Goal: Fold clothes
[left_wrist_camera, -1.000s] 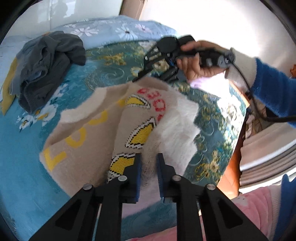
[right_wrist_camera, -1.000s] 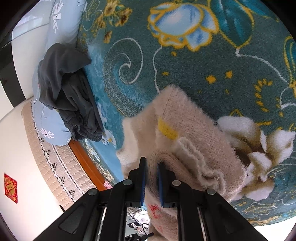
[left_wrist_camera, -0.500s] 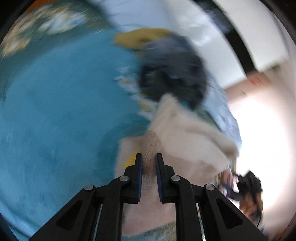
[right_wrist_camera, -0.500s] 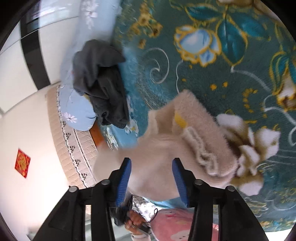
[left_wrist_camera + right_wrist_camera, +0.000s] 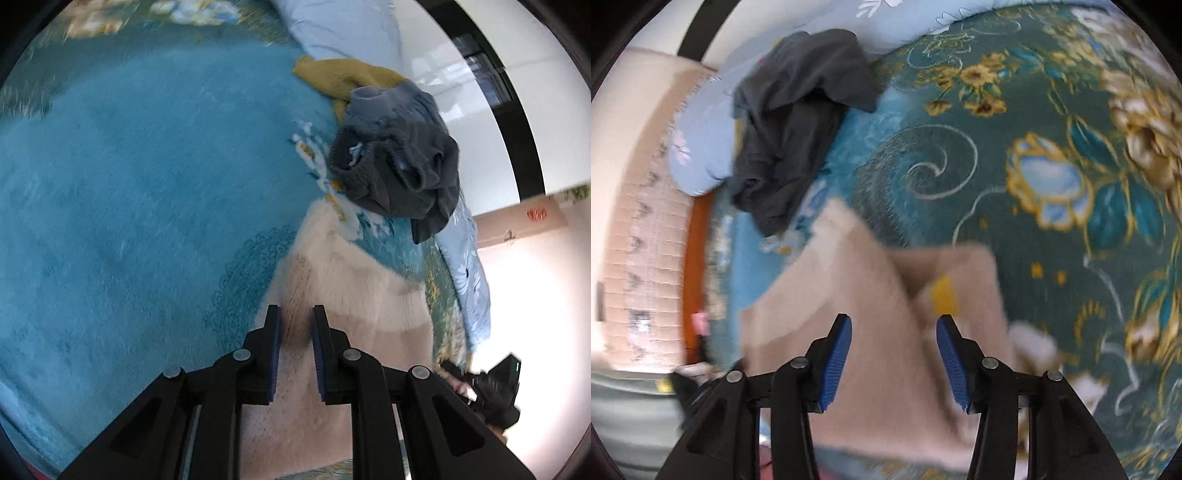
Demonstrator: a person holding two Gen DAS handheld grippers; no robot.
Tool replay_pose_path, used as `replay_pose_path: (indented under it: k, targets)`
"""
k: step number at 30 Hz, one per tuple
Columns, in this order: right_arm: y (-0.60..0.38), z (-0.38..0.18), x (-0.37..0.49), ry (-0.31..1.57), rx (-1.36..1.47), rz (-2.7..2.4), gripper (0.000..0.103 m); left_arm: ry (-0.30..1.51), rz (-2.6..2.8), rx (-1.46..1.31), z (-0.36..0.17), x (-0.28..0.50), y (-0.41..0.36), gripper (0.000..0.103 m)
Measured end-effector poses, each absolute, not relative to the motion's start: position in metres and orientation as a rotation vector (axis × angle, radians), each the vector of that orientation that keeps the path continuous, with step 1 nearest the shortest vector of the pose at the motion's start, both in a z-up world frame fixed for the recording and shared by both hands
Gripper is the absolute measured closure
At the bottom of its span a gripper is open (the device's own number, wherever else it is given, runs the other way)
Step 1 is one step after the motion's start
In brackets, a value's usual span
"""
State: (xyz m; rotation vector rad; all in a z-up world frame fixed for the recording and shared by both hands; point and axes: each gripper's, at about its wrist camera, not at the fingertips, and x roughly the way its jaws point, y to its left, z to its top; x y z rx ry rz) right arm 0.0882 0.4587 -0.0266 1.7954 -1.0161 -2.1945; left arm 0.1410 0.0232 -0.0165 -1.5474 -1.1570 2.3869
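Beige sweater [image 5: 343, 280]: pinched in left gripper [image 5: 295, 326] to anchor fold; right gripper [image 5: 894, 332] spread, released, just widened.

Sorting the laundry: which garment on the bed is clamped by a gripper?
The beige fuzzy sweater, pinched in the left gripper. The dark grey garment and mustard one lie untouched.

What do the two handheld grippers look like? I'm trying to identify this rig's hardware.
Both look alike. The left gripper and right gripper have matte black angular linkage arms joined by round silver pivot pins. Each finger ends in a flat black plate faced with a ribbed blue pad. No cables, markings or sleeves are clearly visible now.
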Motion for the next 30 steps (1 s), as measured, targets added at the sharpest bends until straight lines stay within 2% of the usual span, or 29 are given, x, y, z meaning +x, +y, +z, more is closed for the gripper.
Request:
replay_pose_path:
  k: [2,7,8,10,11,13,17,20,22,26,30]
  targets:
    - [0.453,-0.036,0.076,-0.995,1.821,-2.215,0.051,-1.125,2.388,-1.555,-0.017,0.140,0.028,0.081]
    - [0.443,-0.043,0.065,-1.078,1.785,-2.191,0.052,-1.144,2.356,-1.589,-0.026,0.141,0.027,0.081]
    - [0.438,-0.040,0.064,-1.059,1.786,-2.198,0.055,-1.149,2.355,-1.578,-0.025,0.141,0.026,0.081]
    - [0.427,-0.030,0.064,-0.967,1.773,-2.230,0.081,-1.140,2.364,-1.559,-0.023,0.143,0.026,0.082]
    - [0.422,-0.024,0.065,-0.920,1.758,-2.246,0.084,-1.125,2.372,-1.549,-0.020,0.144,0.027,0.086]
    - [0.417,-0.013,0.072,-0.861,1.722,-2.257,0.090,-1.100,2.376,-1.523,-0.017,0.143,0.030,0.088]
    - [0.427,0.016,0.097,-0.875,1.536,-2.261,0.091,-1.064,2.358,-1.336,0.001,0.146,0.036,0.090]
    - [0.452,0.032,0.124,-0.997,1.343,-2.285,0.091,-1.039,2.341,-1.214,0.015,0.151,0.040,0.090]
    - [0.468,0.026,0.136,-1.064,1.342,-2.311,0.091,-1.023,2.347,-1.317,0.006,0.146,0.043,0.089]
    - [0.478,-0.022,0.145,-1.152,1.553,-2.272,0.091,-1.060,2.252,-1.680,-0.037,0.129,0.045,0.089]
    - [0.483,-0.040,0.148,-1.272,1.562,-2.248,0.091,-1.029,2.274,-1.693,-0.036,0.128,0.047,0.089]
